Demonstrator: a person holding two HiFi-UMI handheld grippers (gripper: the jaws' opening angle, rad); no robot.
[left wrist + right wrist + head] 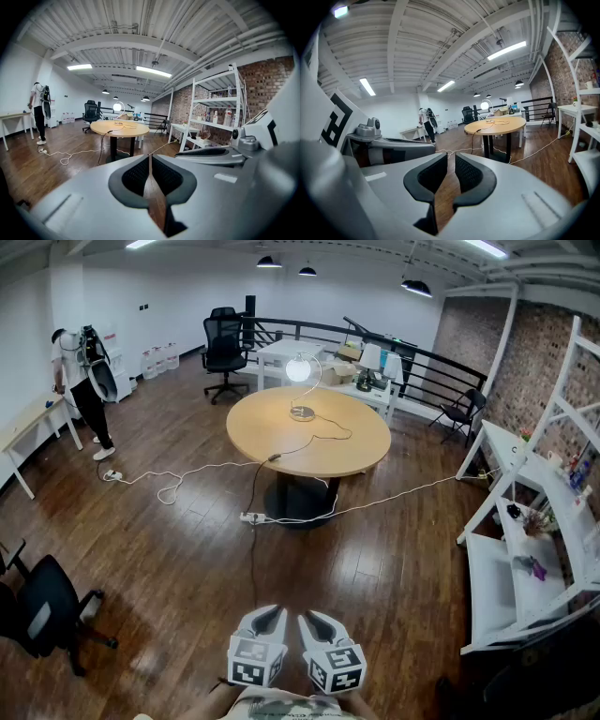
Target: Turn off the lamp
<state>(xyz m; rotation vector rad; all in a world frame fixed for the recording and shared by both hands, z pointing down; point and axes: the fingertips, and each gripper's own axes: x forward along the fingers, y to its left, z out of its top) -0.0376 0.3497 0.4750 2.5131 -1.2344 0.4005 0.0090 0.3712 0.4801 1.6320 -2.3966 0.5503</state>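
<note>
Showing the lit lamp (299, 371), upper centre, straight ahead and well apart from the bottom-centre tools: left gripper (270, 612) closed empty, right gripper (314, 617) slightly parted, empty.

Inside an open, loft-style office: dark wooden floor (169, 549), bare brick wall (539, 371), white metal shelving (525, 549) along one side, swivel office chair (225, 351), round wooden table (281, 442) at centre, pendant lights (416, 287) and fluorescent strips (486, 247) under an exposed ribbed ceiling (140, 28), black railing (431, 357) beyond.
</note>
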